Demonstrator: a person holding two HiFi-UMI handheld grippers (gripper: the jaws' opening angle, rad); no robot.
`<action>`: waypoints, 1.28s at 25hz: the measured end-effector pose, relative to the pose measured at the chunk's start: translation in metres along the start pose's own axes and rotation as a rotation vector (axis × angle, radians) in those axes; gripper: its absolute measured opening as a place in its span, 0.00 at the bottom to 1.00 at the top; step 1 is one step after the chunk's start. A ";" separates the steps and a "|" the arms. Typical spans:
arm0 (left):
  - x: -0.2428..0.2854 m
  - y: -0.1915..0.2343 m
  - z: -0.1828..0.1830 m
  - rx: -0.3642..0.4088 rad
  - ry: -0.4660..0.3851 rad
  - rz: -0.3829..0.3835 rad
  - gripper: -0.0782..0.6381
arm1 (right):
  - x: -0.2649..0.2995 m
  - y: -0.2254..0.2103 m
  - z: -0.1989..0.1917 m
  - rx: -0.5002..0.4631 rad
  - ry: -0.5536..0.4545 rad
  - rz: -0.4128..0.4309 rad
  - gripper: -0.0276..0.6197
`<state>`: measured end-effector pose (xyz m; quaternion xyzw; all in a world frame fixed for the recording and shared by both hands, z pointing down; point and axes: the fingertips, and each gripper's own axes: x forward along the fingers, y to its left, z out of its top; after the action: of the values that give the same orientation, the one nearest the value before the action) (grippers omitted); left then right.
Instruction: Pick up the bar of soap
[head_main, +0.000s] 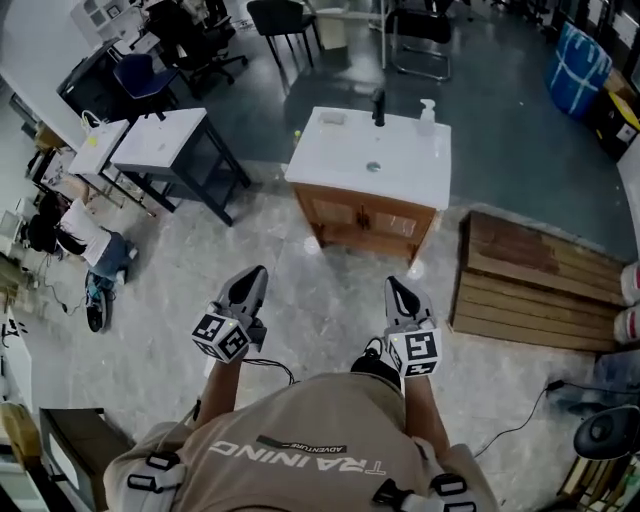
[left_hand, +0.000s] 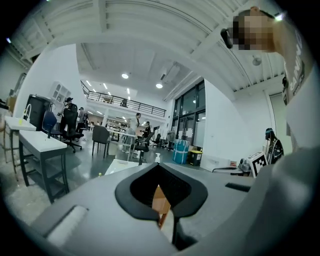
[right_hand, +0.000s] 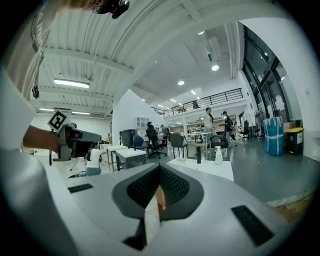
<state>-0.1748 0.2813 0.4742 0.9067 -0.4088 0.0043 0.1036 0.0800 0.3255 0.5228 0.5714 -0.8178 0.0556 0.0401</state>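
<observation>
tools two: left tool (head_main: 256, 274), right tool (head_main: 393, 286)

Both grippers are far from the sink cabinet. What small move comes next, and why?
Probably step toward the sink cabinet: left gripper and right gripper are both shut, empty and well short of its counter, where a small pale item, maybe the soap, lies.
</observation>
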 end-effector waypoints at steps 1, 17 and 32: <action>0.009 0.002 0.003 -0.017 -0.008 0.003 0.11 | 0.009 -0.009 0.001 0.004 -0.002 0.010 0.04; 0.087 0.059 0.001 -0.072 0.003 0.106 0.11 | 0.124 -0.026 -0.023 0.014 0.096 0.233 0.04; 0.207 0.185 0.045 0.054 -0.046 -0.058 0.11 | 0.281 -0.030 0.046 -0.004 0.040 0.168 0.04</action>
<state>-0.1776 0.0001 0.4838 0.9205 -0.3844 -0.0088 0.0699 0.0116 0.0478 0.5153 0.4993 -0.8621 0.0685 0.0530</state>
